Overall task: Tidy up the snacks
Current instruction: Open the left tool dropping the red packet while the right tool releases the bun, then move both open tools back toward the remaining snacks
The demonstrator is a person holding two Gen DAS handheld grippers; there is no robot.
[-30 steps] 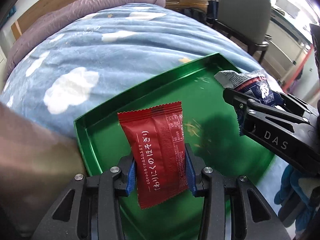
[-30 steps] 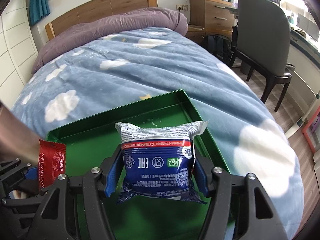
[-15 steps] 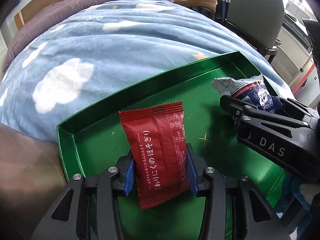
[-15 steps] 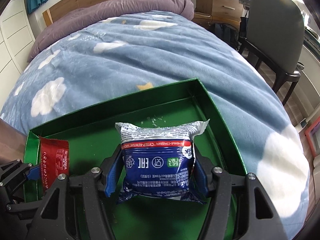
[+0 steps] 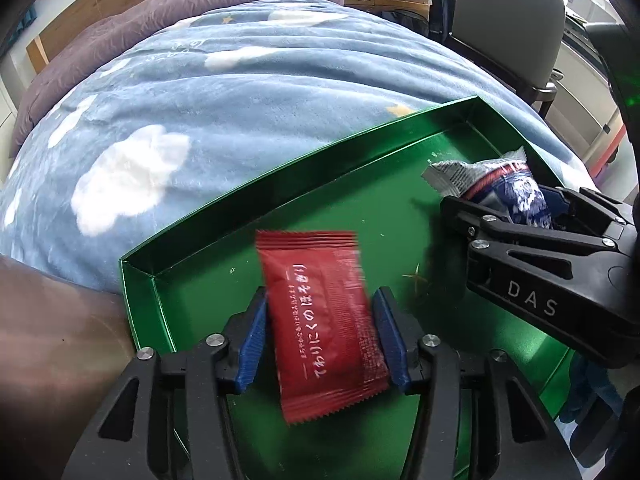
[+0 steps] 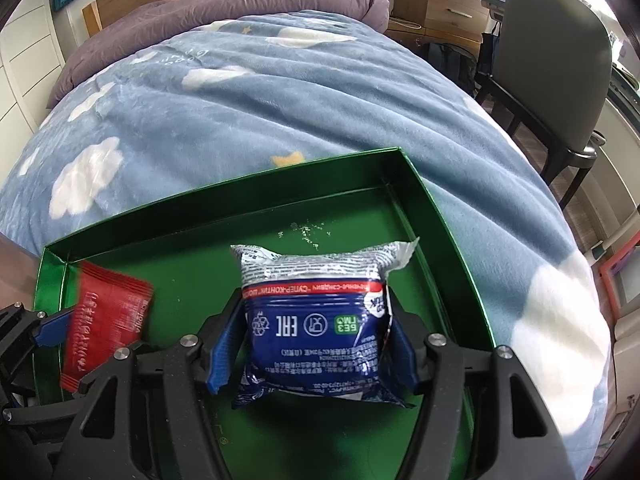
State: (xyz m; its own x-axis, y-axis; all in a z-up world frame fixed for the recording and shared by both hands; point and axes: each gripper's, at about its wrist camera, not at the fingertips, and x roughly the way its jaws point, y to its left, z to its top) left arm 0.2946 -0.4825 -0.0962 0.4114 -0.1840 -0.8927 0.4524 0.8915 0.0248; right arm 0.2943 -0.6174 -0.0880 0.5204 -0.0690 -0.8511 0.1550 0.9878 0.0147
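Both my grippers, left point(image 5: 320, 332) and right point(image 6: 312, 344), have just been opening, releasing the red packet point(image 5: 324, 320) and blue packet point(image 6: 316, 328) into the green tray point(image 6: 200, 204).

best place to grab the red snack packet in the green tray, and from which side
Take the red snack packet across its narrow width at mid-length, on the two long plain edges, coming from above over the near end of the green tray. The crimped seals sit at the short ends. The left gripper straddles it that way; its fingers have just been opening and look clear of it.
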